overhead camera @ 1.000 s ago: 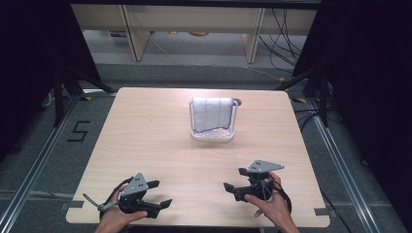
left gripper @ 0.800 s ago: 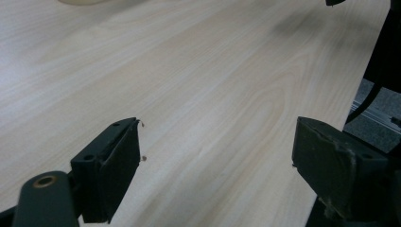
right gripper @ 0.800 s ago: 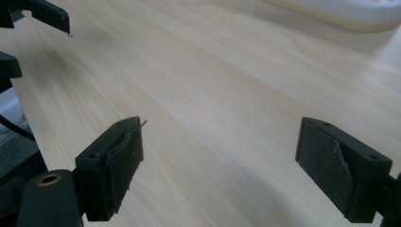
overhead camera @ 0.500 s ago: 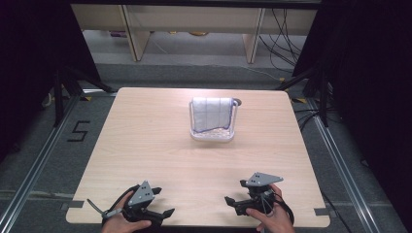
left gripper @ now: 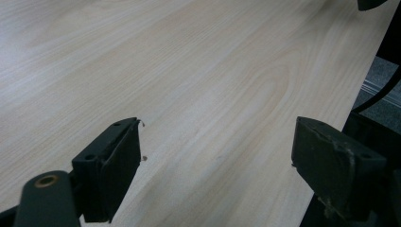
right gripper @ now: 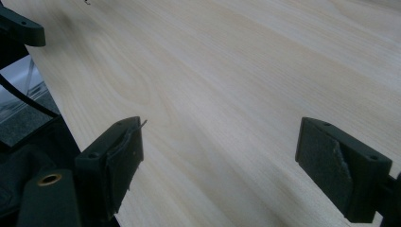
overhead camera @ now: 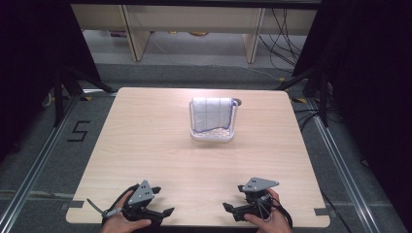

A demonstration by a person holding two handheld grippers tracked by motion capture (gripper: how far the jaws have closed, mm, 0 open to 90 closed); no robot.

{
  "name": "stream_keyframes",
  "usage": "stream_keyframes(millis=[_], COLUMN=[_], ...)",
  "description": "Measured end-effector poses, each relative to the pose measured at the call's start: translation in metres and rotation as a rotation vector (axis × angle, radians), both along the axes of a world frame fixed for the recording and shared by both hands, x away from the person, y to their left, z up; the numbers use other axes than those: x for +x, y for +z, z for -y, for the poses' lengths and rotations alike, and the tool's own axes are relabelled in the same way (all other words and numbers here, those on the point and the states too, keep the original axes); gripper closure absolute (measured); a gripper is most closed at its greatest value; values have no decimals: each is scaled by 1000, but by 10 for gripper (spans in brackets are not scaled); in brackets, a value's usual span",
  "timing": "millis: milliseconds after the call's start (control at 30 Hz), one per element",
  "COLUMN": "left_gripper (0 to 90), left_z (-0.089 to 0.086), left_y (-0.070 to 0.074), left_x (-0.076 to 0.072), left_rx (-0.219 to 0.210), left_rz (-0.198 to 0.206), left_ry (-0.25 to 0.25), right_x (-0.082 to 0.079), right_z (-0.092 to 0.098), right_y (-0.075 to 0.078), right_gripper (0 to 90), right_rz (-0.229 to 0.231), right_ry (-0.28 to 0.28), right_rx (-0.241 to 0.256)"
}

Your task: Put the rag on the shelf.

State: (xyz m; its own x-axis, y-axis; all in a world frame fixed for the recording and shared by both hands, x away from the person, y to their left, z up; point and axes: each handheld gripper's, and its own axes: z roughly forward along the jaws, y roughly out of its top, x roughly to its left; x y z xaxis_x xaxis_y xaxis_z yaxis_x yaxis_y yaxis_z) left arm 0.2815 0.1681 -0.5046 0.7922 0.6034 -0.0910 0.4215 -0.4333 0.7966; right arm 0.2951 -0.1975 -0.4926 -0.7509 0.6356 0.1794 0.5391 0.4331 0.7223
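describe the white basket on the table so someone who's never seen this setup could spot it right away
Start from the light wooden table and look toward its far side, just right of centre. The white basket sits there alone, a pale checked cloth draped over it, far from both grippers at the near edge.

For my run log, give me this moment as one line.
left gripper: open, near edge | right gripper: open, near edge | cloth: draped over basket, far centre
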Motion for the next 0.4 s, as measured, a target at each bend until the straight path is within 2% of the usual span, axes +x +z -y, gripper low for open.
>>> stream_keyframes(millis=[100, 133, 233, 300, 333, 367, 400], left_gripper=[159, 158, 157, 157, 156, 156, 156], left_z=[1, 1, 0, -1, -3, -2, -2], left_y=[-1, -1, -2, -1, -2, -3, -3], left_x=[0, 0, 1, 2, 3, 3, 3], left_rx=[-17, -17, -11, -2, 17, -10, -10], left_rz=[-7, -6, -2, -15, -9, -19, -19], left_ry=[10, 12, 17, 14, 19, 33, 33], right_x=[0, -2, -2, -1, -1, 0, 0], right_z=[0, -1, -1, 0, 0, 1, 2], right_y=[0, 0, 1, 1, 0, 1, 1], right_gripper=[166, 166, 166, 166, 166, 166, 166], right_rz=[2, 9, 6, 16, 19, 19, 23], right_ry=[-3, -27, -34, -30, -24, -27, -36], right_rx=[-3, -10, -19, -16, -12, -11, -15])
